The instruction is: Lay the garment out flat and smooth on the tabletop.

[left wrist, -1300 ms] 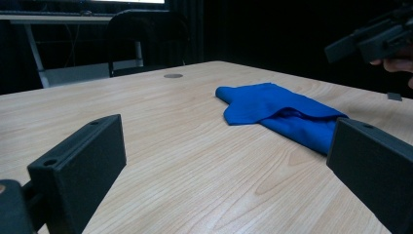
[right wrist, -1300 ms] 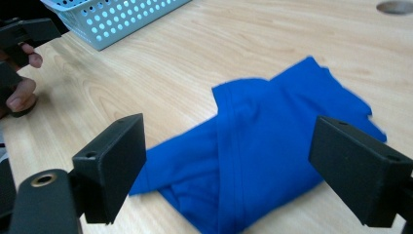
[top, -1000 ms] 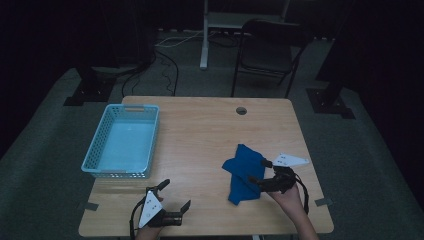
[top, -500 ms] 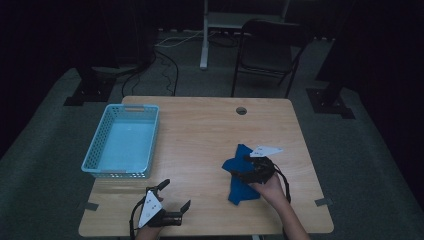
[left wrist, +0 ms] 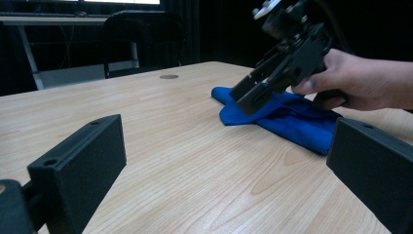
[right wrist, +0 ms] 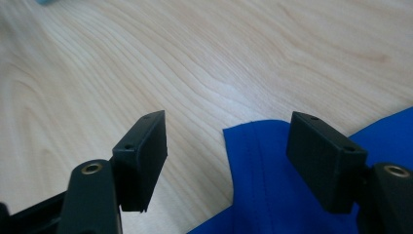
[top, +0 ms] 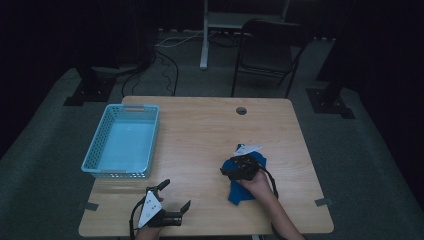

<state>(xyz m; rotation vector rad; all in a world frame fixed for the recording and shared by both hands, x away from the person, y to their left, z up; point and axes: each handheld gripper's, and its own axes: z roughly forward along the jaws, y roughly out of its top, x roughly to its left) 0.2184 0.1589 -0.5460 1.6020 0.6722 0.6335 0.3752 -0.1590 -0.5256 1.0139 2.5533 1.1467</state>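
Right gripper: the right gripper point(top: 226, 170) hovered low over the blue cloth's point(top: 243, 186) left edge, nose tipped down toward the table point(top: 200, 130); its jaws had just been closing in, yet they stood apart, pinching nothing.
Right gripper's own view: one jaw over bare wood, the other over the blue cloth point(right wrist: 292, 195), the cloth's corner lying between them, pads not pressing on it.
Seen from the left gripper view: the right gripper point(left wrist: 248, 97) slanted down with its tips right at the blue cloth's point(left wrist: 287, 119) near fold; whether they touched it could not be told.
Right hand: the hand point(top: 257, 179) gripped the tool from the near side of the cloth, forearm running off toward the table's near edge.
Left gripper: the left gripper point(top: 175, 194) sat well to the left of the cloth, by the near edge, jaws spread wide and nothing between them.
Blue cloth: crumpled on the wood, right of centre, toward the near half of the table point(left wrist: 146, 146).
Basket: the light blue basket point(top: 92, 157) stood well apart from the cloth, far over to its left.
Hole: the round hole point(top: 241, 110) lay beyond the cloth, near the far edge.
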